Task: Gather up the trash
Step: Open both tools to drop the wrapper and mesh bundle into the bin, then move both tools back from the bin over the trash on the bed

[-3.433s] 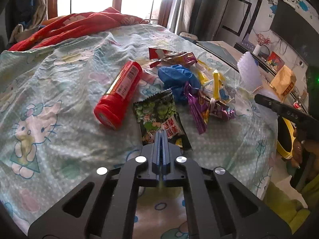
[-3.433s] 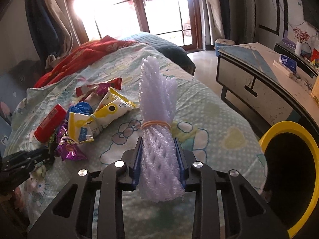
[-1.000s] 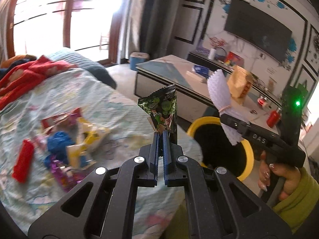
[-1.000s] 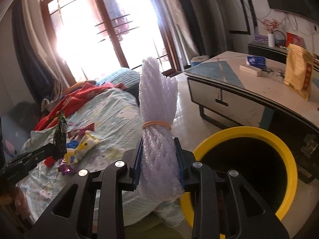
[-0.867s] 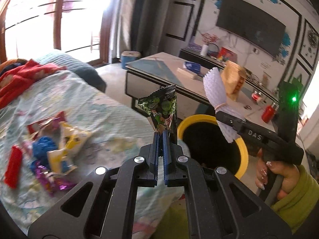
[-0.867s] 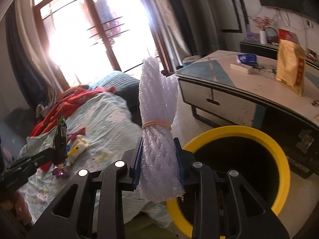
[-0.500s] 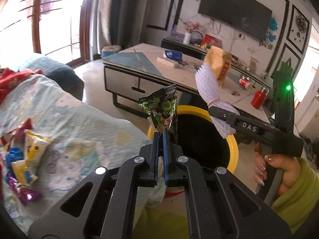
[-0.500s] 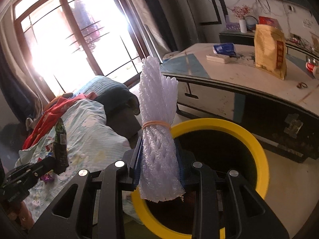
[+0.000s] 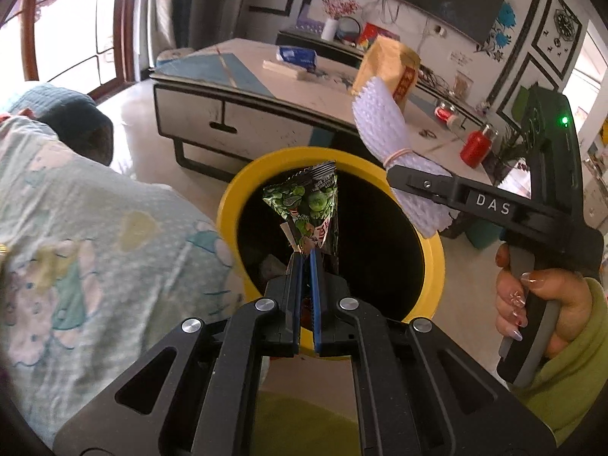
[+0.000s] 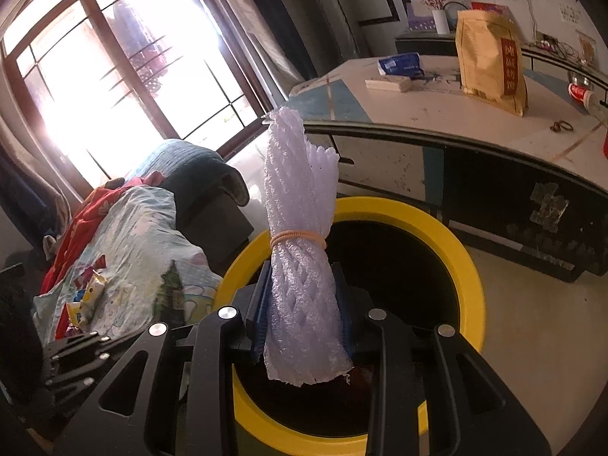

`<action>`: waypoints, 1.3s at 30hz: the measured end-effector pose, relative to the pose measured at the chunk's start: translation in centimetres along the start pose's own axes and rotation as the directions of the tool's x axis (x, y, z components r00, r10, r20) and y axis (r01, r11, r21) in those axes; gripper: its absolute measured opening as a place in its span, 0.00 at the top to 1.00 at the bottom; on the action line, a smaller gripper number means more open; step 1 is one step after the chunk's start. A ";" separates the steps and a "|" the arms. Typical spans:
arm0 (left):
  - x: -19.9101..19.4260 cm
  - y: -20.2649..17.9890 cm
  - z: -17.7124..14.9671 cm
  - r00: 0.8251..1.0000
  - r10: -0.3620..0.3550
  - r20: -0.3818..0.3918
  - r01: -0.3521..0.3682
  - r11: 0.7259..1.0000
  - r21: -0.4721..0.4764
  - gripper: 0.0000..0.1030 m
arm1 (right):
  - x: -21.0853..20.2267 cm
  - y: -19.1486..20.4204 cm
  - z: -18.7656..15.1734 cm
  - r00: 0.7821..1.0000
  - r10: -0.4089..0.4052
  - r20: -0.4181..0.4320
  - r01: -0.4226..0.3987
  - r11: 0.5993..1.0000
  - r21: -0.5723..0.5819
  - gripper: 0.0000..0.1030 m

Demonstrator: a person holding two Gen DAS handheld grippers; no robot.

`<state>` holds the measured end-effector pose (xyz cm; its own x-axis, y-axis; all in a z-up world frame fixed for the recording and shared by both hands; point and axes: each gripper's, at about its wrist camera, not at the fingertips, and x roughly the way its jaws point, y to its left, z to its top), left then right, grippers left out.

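My left gripper [image 9: 304,262] is shut on a green snack wrapper [image 9: 309,207] and holds it upright over the open mouth of the yellow trash bin [image 9: 228,205]. My right gripper [image 10: 302,296] is shut on a white foam net bundle [image 10: 300,205] tied with a rubber band, above the same bin's yellow rim [image 10: 469,266]. In the left wrist view the right gripper [image 9: 410,182] holds the foam bundle [image 9: 383,121] over the bin's far right rim. Some dark trash lies inside the bin.
The bed with a cartoon-print sheet [image 9: 76,220] lies to the left of the bin; several wrappers [image 10: 85,296] remain on it. A low table [image 10: 475,114] with a yellow bag [image 10: 494,60] and a red bottle [image 9: 475,144] stands behind the bin.
Both grippers swung from the bed to above the bin, still holding their items. The bin now sits directly under the green wrapper and the foam bundle.
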<state>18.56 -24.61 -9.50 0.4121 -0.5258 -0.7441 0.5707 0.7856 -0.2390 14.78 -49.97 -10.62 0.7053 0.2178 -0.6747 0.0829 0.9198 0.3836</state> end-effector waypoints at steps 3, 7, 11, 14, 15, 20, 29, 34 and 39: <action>1.3 -0.4 0.2 1.000 -0.012 -0.025 0.012 1.000 0.005 0.98 | 0.4 -0.7 -0.1 1.000 -0.004 -0.021 0.004 1.000 0.016 0.70; 2.8 -1.0 0.5 0.998 -0.016 -0.055 0.016 1.000 0.010 0.86 | 0.7 -1.5 -0.2 0.999 -0.005 -0.036 0.007 0.999 0.044 0.65; 3.4 -1.0 0.6 0.998 -0.018 -0.066 0.019 1.000 0.012 0.76 | 0.7 -2.5 -0.2 0.999 -0.017 -0.033 0.020 0.997 0.077 0.50; 3.2 -0.8 0.6 0.998 -0.008 -0.055 0.008 1.000 0.005 0.53 | 0.5 -3.1 -0.1 0.999 -0.028 -0.024 0.030 0.995 0.097 0.42; 3.2 -0.9 0.6 0.999 -0.007 -0.052 0.007 1.000 0.000 0.50 | 0.4 -3.2 -0.1 0.999 -0.033 -0.021 0.035 0.994 0.102 0.41; 2.0 -0.4 0.4 1.000 -0.023 -0.013 0.023 0.999 -0.031 0.12 | 0.3 -3.4 0.0 0.999 -0.049 -0.014 0.051 0.992 0.112 0.32; 1.7 -0.4 -0.3 0.993 -0.114 -0.006 0.113 0.991 -0.068 0.11 | -0.6 -3.3 0.4 0.997 -0.072 0.022 0.068 0.988 0.137 0.24; 2.4 0.3 -1.6 0.991 -0.125 -0.056 0.119 0.988 -0.103 0.11 | -1.1 -3.1 0.3 0.997 -0.074 0.030 0.069 0.989 0.131 0.24; 2.0 0.1 -2.1 0.990 -0.129 -0.049 0.125 0.988 -0.085 0.11 | -1.4 -2.4 0.4 0.997 -0.069 0.035 0.065 0.991 0.115 0.24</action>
<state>17.96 -24.85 -12.31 0.2991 -0.6063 -0.7368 0.5551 0.7387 -0.3825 13.86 -52.64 -10.31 0.7222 0.1422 -0.6769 0.2090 0.8880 0.4095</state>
